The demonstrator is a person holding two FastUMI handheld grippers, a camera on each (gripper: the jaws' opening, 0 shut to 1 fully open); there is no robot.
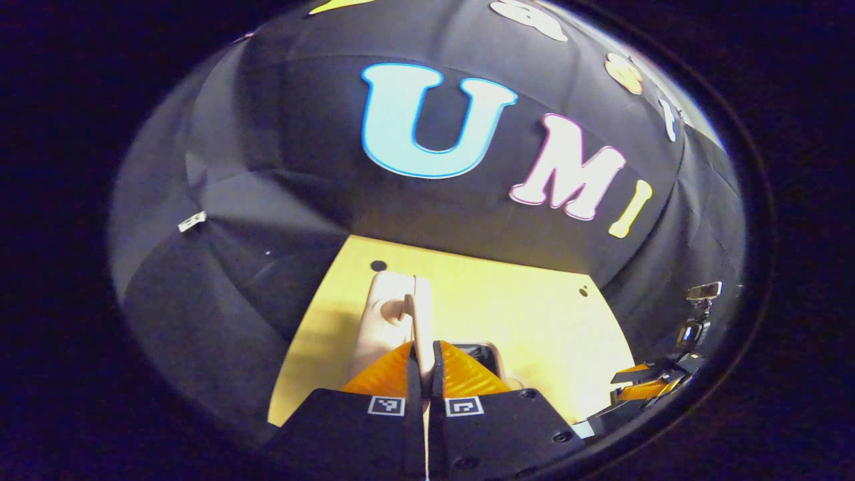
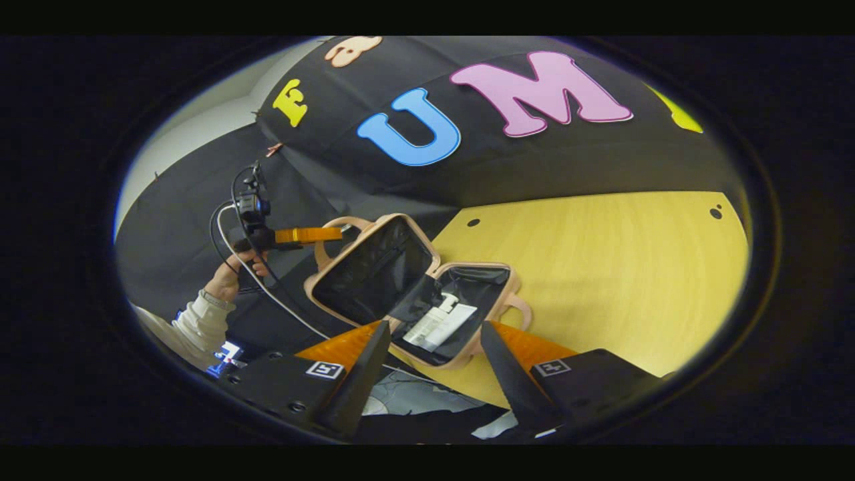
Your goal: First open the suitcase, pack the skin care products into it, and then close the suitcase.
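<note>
The suitcase (image 2: 427,294) lies open on the desk (image 2: 601,267), skin care products (image 2: 441,324) inside. The left hand-held gripper (image 1: 425,364) is clenched on its raised lid (image 1: 422,321); the right hand-held gripper (image 2: 434,347) is released, just before it.

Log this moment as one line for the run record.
suitcase: open on table | lid: raised, pinched at its edge by left gripper | skin care products: inside | right gripper: open, empty
</note>
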